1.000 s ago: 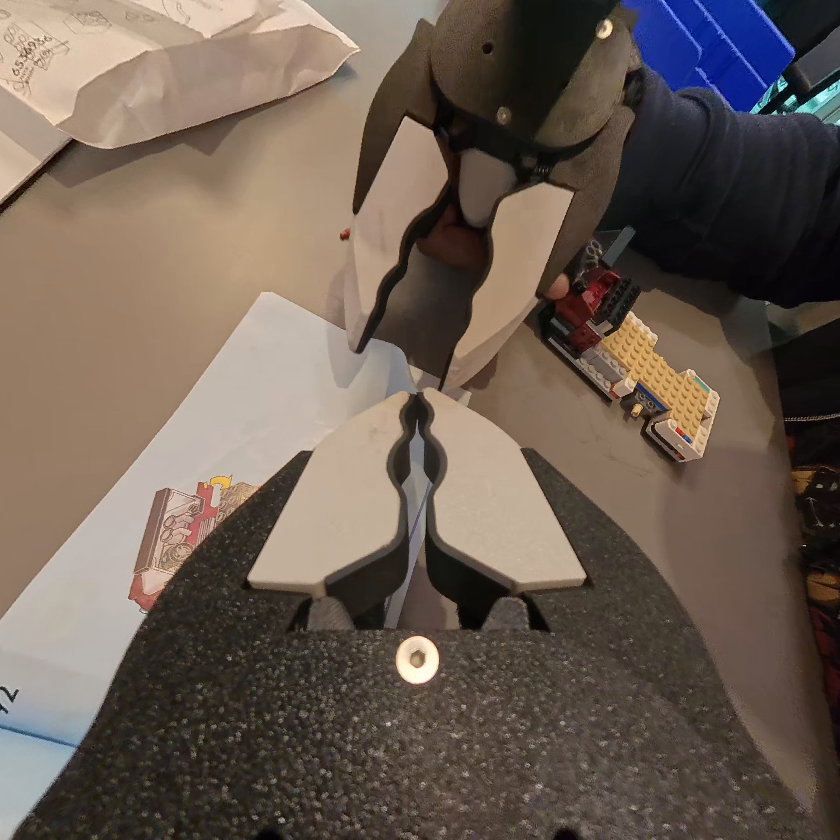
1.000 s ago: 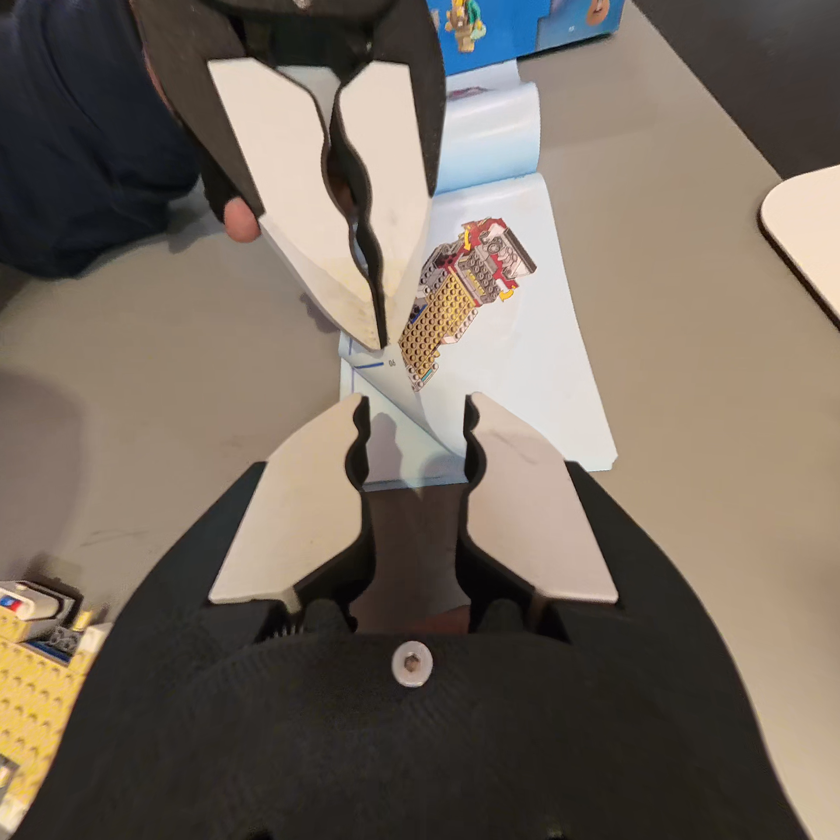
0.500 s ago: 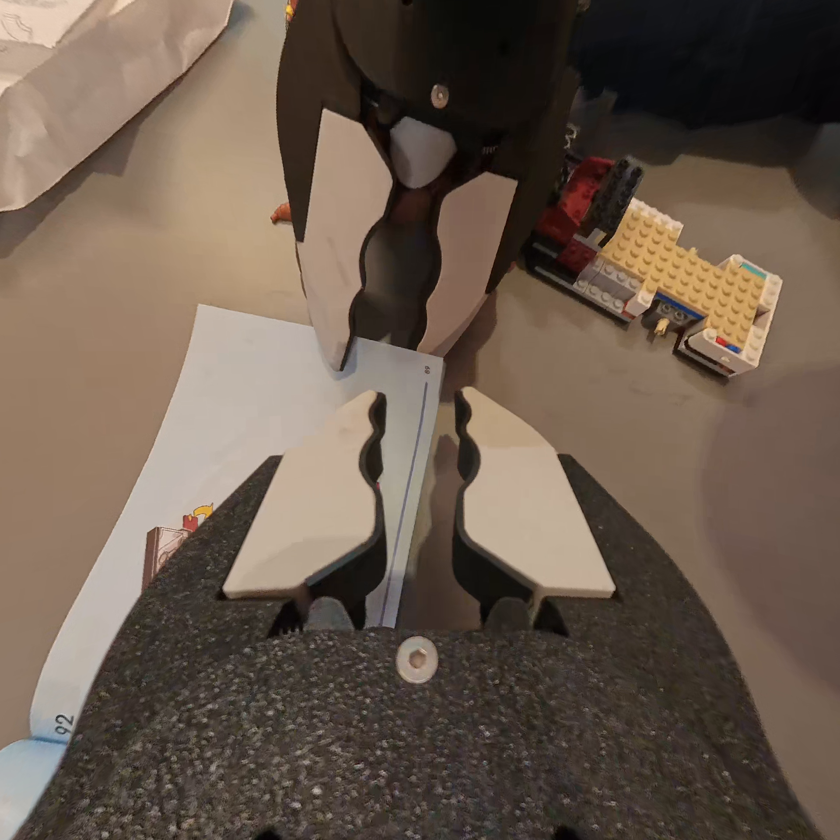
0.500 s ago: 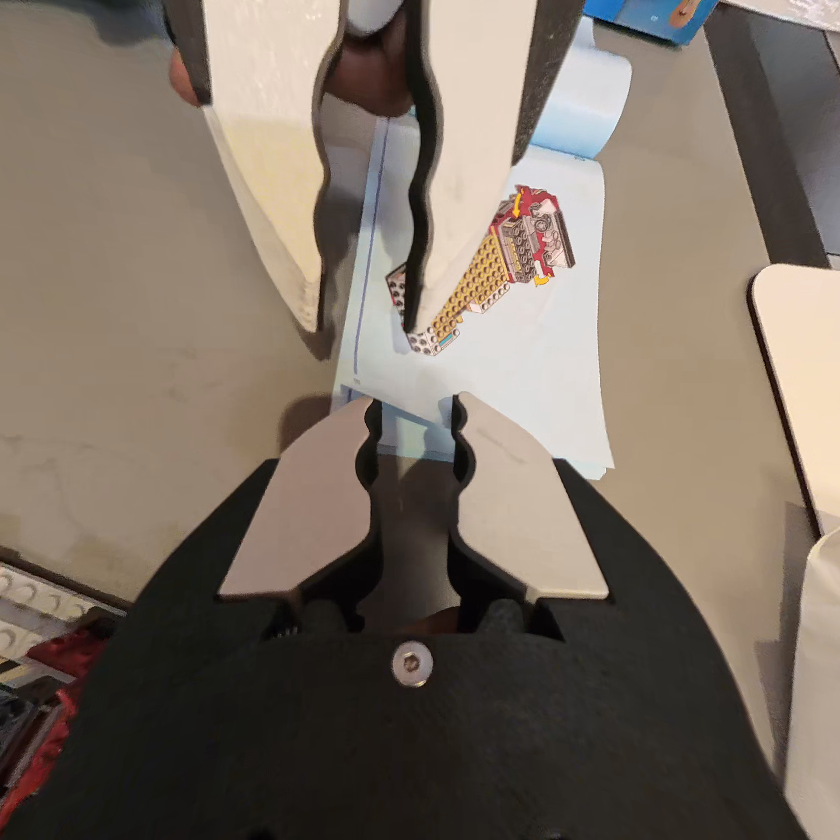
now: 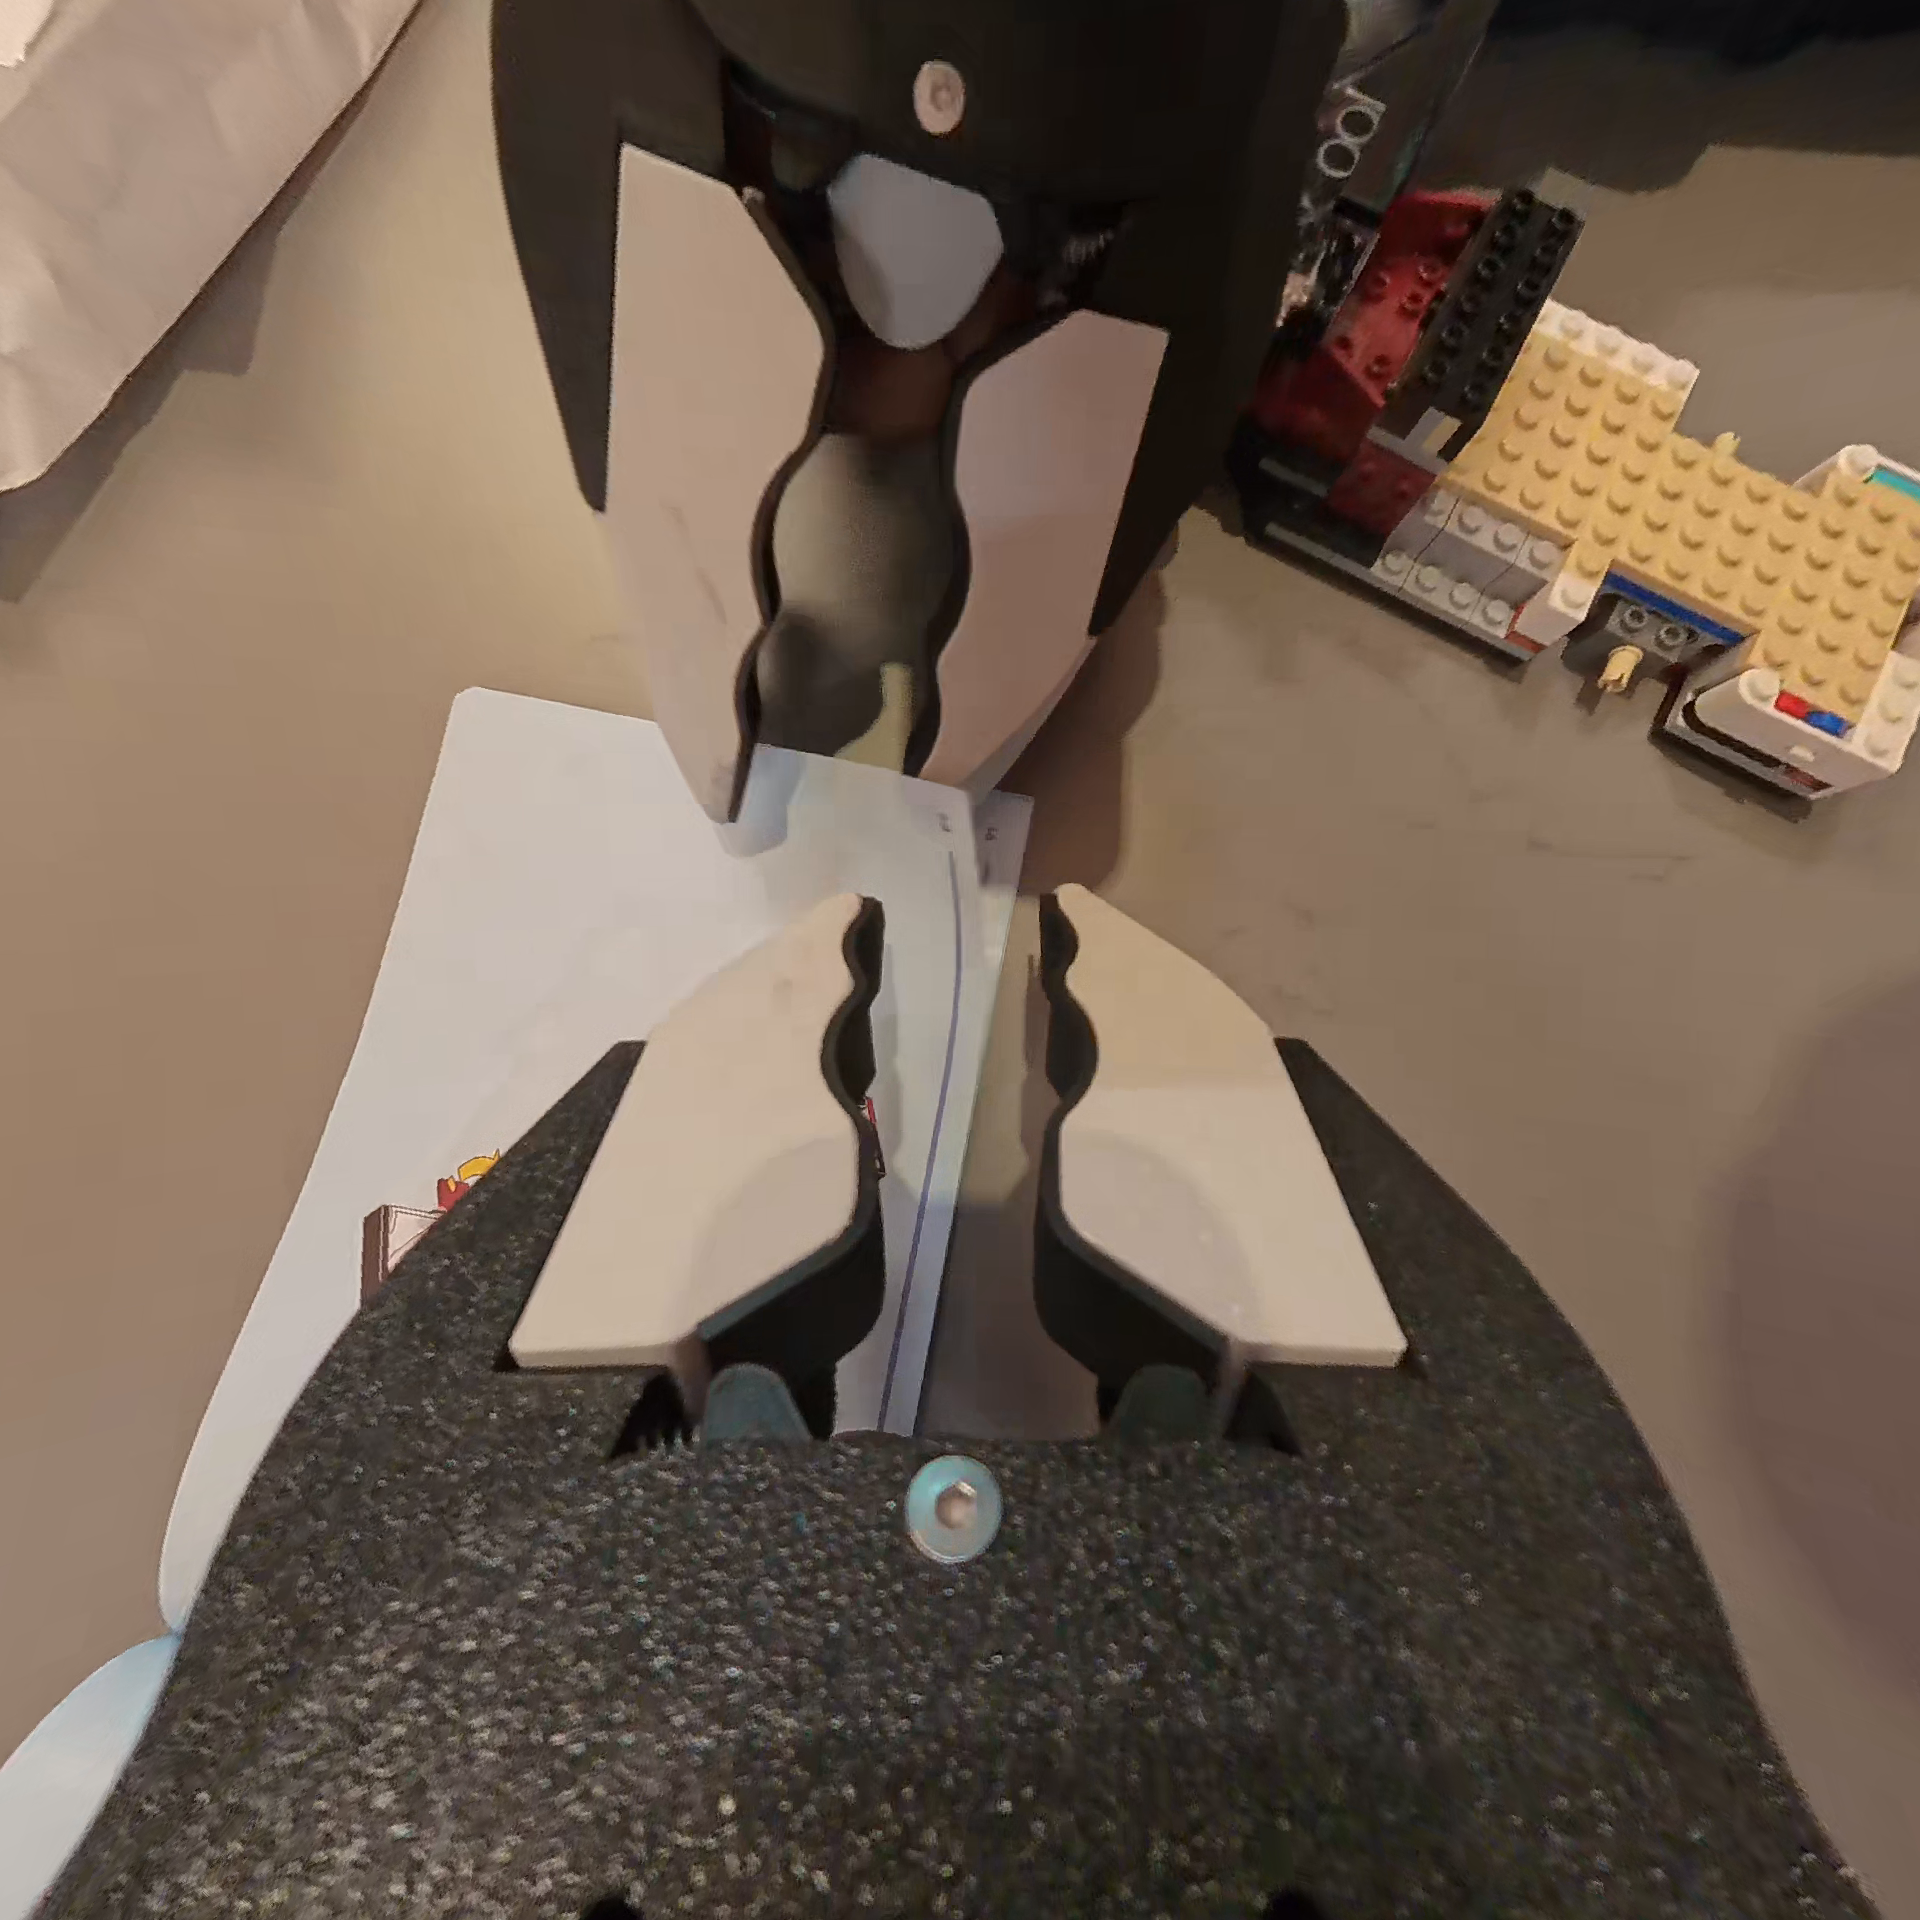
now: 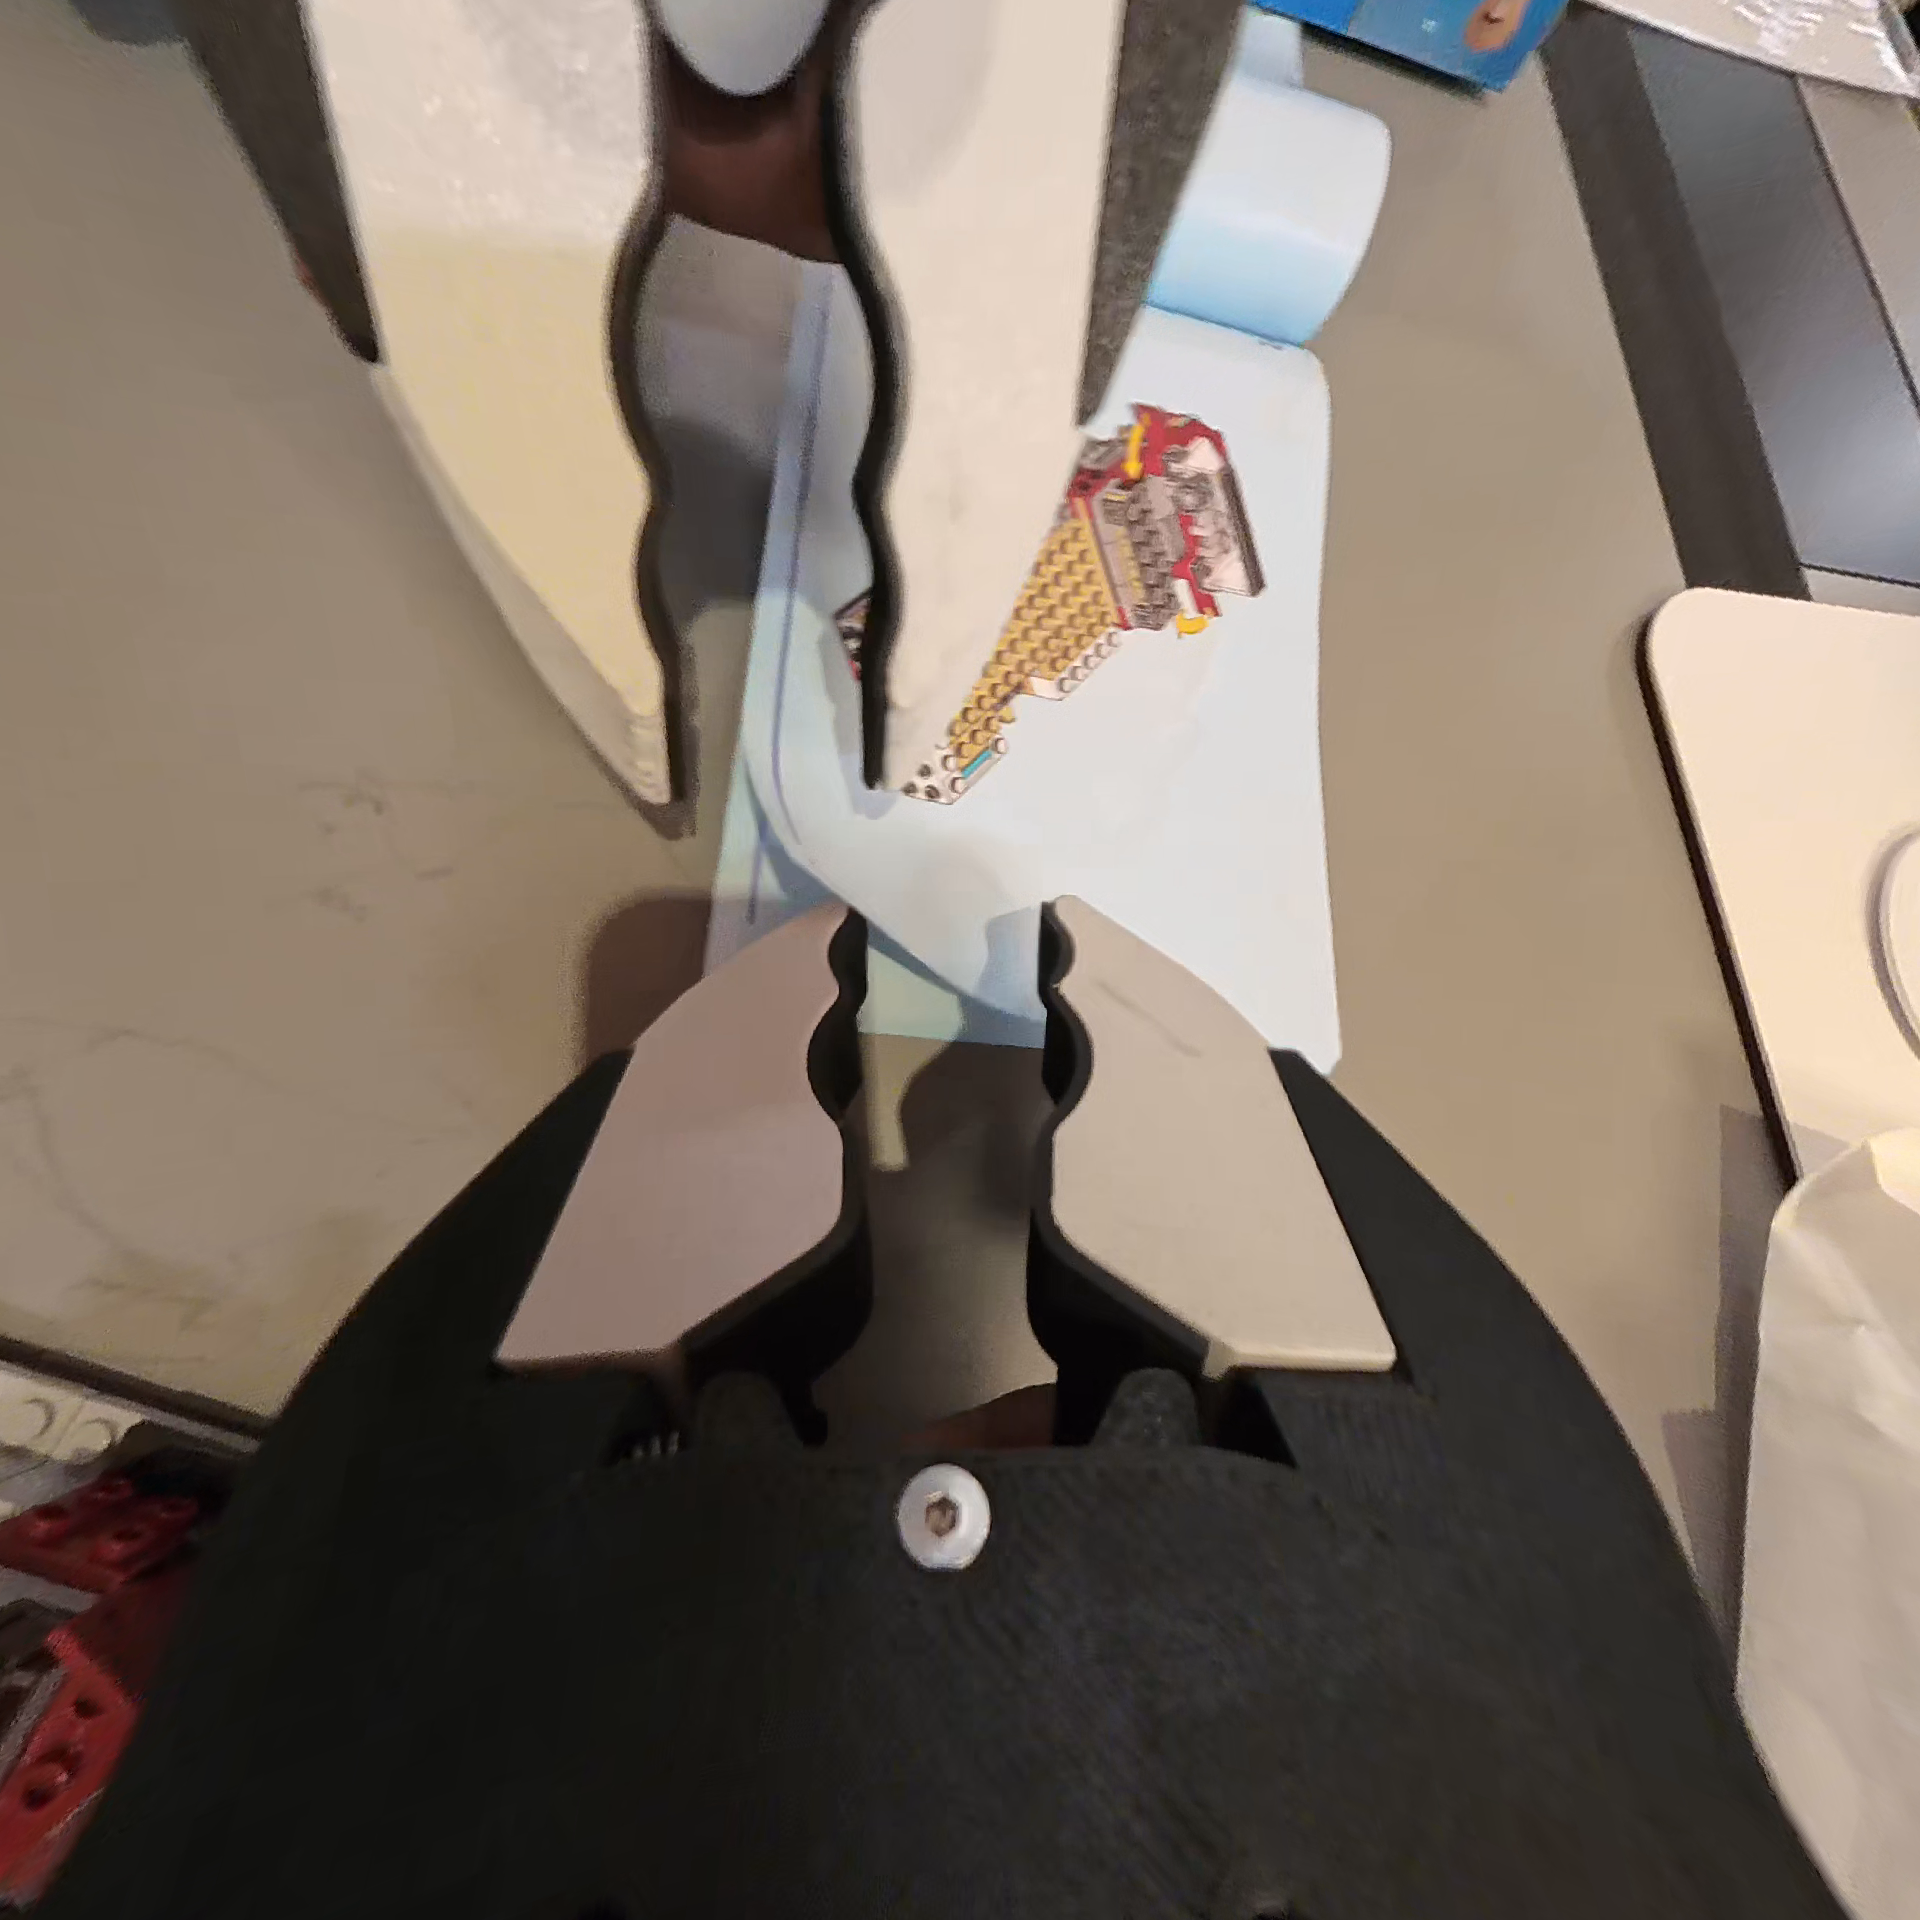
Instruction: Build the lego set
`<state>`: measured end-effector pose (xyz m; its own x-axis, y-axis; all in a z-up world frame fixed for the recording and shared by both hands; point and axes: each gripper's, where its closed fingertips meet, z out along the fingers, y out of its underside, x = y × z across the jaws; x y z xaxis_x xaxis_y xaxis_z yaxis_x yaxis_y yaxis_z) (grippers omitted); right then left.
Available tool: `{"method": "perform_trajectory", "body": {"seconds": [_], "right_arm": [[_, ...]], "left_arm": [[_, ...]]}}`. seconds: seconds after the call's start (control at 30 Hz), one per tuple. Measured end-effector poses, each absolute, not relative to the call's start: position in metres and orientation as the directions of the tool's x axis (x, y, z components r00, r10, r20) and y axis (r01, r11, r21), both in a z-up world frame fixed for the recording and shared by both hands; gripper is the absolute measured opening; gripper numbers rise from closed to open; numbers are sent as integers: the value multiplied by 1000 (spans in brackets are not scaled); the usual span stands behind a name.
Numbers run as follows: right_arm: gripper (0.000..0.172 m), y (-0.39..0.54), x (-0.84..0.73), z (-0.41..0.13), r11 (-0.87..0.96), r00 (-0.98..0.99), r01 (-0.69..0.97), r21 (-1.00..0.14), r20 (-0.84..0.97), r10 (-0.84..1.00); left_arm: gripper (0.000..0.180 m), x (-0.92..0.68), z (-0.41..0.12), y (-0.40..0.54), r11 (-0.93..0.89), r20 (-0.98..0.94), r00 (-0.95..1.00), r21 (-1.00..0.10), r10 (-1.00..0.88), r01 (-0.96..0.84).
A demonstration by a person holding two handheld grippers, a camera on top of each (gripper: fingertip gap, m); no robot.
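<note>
Both hand-held grippers sit over the instruction booklet [image 5: 582, 935], facing each other across its free page edge. Left hand-held gripper [image 5: 961, 914]: jaws spread, nothing pinched; the top page's edge runs up between its fingers without either pad pressing on it. Right hand-held gripper [image 6: 945, 914]: also spread, empty, tips just over the booklet's near corner, where one page lifts slightly off the sheets below. Looks like both are lined up on that edge to get at a single page, but no contact is visible. Booklet lies flat on the desk [image 5: 1455, 1039], printed build picture [image 6: 1122, 582] facing up. The half-built brick model [image 5: 1621, 520] sits on the desk beyond the booklet, near the right gripper's body and clear of both jaws. White paper bag [image 5: 135, 208] is well away from the booklet, at the desk's far corner.
</note>
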<state>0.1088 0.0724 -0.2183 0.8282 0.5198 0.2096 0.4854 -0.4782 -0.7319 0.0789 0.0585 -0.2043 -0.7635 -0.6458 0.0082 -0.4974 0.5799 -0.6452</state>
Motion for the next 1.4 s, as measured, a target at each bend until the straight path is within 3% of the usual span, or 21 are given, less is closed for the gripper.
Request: {"method": "perform_trajectory", "body": {"seconds": [0.27, 0.63, 0.97, 1.23, 1.4], "right_arm": [[31, 83, 126, -204, -492, 905, 342, -801, 141, 401], [31, 85, 128, -206, -502, 912, 337, -796, 144, 384], [31, 85, 128, -202, -491, 916, 325, -808, 138, 378], [36, 90, 138, -165, -437, 948, 281, -854, 176, 266], [36, 84, 130, -143, -480, 921, 387, -788, 310, 235]], "left_arm": [[16, 88, -198, 62, 489, 65, -705, -675, -707, -552], [1, 94, -190, 68, 392, 126, -651, -708, -748, -588], [0, 97, -183, 82, 317, 139, -592, -736, -794, -598], [0, 76, -128, 161, -33, 173, -253, -879, -952, -475], [0, 28, -110, 230, -317, 315, 57, -902, -948, -292]]}}
